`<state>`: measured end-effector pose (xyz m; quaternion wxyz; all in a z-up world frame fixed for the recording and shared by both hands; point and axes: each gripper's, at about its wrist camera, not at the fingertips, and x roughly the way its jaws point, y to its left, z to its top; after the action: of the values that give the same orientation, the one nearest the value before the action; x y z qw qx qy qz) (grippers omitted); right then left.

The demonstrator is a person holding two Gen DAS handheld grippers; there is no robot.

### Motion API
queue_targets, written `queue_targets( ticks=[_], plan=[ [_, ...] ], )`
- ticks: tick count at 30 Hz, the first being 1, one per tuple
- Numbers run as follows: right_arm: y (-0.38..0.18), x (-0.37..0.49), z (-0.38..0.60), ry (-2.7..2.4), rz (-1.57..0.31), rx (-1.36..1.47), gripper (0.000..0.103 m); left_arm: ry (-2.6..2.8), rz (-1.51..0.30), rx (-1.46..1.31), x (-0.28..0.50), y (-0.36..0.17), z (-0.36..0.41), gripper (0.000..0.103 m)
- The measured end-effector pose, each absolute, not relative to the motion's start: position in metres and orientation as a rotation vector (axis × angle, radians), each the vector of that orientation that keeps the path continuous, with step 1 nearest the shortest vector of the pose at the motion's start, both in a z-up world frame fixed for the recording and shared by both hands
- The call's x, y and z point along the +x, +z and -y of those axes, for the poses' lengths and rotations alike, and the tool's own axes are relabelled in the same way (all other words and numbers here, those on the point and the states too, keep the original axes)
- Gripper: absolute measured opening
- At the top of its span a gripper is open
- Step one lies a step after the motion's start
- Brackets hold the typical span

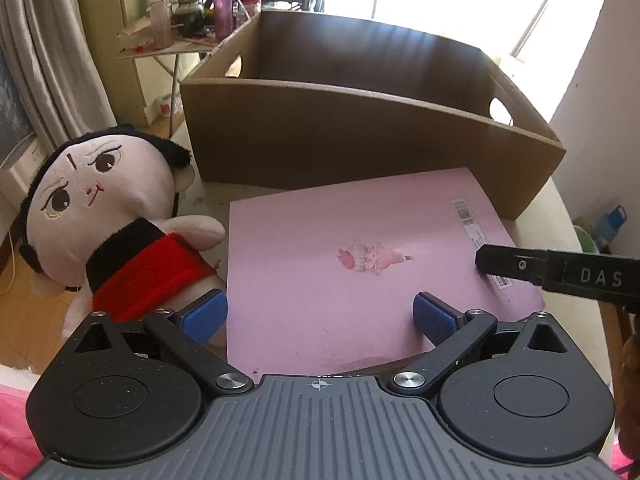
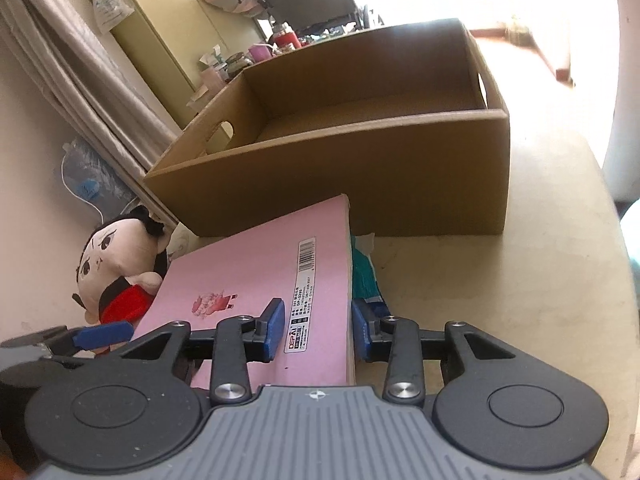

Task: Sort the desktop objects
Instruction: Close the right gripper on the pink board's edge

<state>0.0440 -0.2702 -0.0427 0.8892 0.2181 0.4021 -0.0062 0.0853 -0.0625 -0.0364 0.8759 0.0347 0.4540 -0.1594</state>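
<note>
**A:** where's the book at rn?

**B:** pink book lies flat on the surface, just in front of the box. Box is open-topped cardboard with handle holes, looks empty from the right wrist cam.

**A:** and the grippers?

**B:** right gripper has its jaws straddling the book's spine edge by the barcode, one pad on top of the cover, the other off the side. Partly closed, but I can't tell if it's actually pinching the book. Left gripper hangs over the book's near edge, jaws spread wide, nothing in them.

**A:** anything else by the book?

**B:** doll with black hair and red top sits just left of the book, leaning, one arm touching the book's edge. Something teal pokes out from under the book's right side, can't tell what.
</note>
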Motion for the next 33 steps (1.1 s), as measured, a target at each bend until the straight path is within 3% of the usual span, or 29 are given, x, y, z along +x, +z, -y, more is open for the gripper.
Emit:
queue_targets(
  ticks=[2, 3, 6, 15, 23, 33],
  plan=[
    [-0.040, 0.042, 0.270, -0.003, -0.829, 0.456, 0.038, -0.333, -0.942, 0.064, 0.083, -0.035, 0.061, 0.099],
    [-0.040, 0.041, 0.270, 0.017, -0.831, 0.472, 0.029, -0.363, -0.940, 0.045, 0.082, -0.034, 0.061, 0.098],
    [-0.037, 0.039, 0.265, 0.019, -0.833, 0.473, 0.026, -0.459, -0.950, -0.039, 0.078, -0.028, 0.062, 0.095],
    [-0.051, 0.039, 0.275, -0.010, -0.848, 0.477, 0.024, -0.405, -0.905, 0.026, 0.071, -0.033, 0.068, 0.098],
    [-0.049, 0.042, 0.274, -0.015, -0.837, 0.463, 0.024, -0.296, -0.816, -0.042, 0.069, -0.019, 0.029, 0.103],
    [-0.050, 0.045, 0.273, -0.022, -0.844, 0.469, 0.025, -0.300, -1.005, -0.129, 0.100, -0.053, 0.021, 0.103]
  ],
)
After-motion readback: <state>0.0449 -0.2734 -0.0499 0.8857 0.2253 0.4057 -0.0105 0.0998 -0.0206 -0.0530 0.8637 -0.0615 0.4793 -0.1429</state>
